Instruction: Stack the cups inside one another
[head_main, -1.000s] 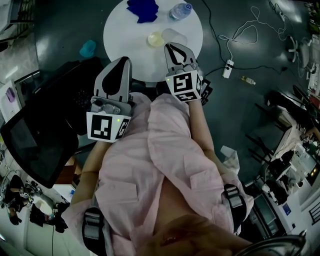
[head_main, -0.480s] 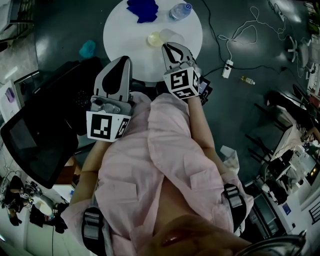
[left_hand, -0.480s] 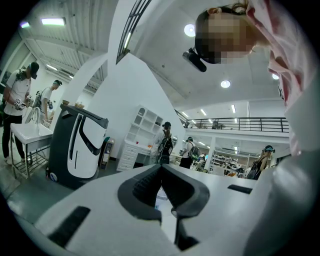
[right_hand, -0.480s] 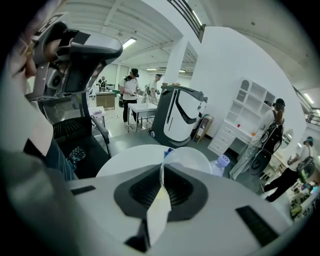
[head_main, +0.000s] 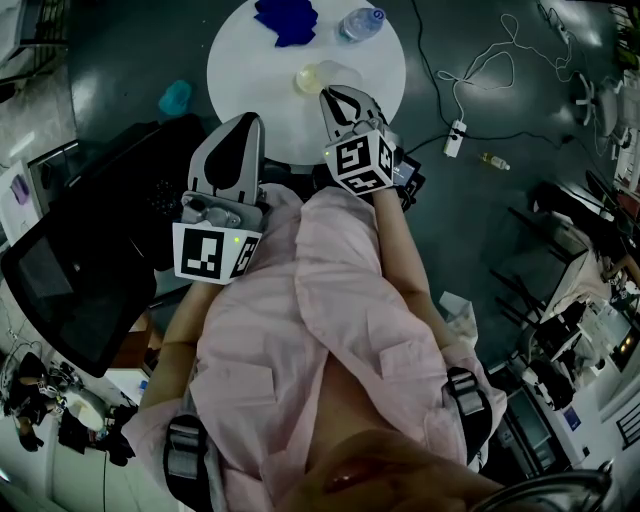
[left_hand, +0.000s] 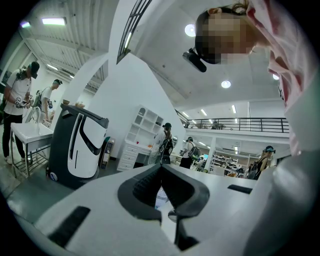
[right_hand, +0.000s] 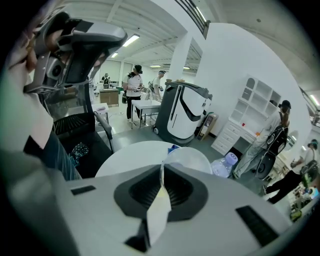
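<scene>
A clear plastic cup (head_main: 340, 72) hangs low over the near part of the round white table (head_main: 250, 70). My right gripper (head_main: 328, 95) is shut on its thin wall. In the right gripper view the cup (right_hand: 192, 159) bulges out beyond the closed right gripper (right_hand: 161, 169), its wall running down between the pads. A yellowish cup (head_main: 310, 78) stands on the table just left of the held one. My left gripper (head_main: 250, 122) is held short of the table's near edge, shut and with nothing in it. The left gripper view shows the left gripper (left_hand: 161, 169) pointing level across the room.
A blue cloth (head_main: 285, 20) and a water bottle (head_main: 360, 22) lie at the table's far side. A teal object (head_main: 175, 97) sits on the floor to the left. A black chair (head_main: 90, 260) stands near left, a power strip (head_main: 457, 137) and cables to the right.
My right gripper has sunk a little and shifted left with the clear cup, closer to the yellowish cup. The left gripper has stayed still.
</scene>
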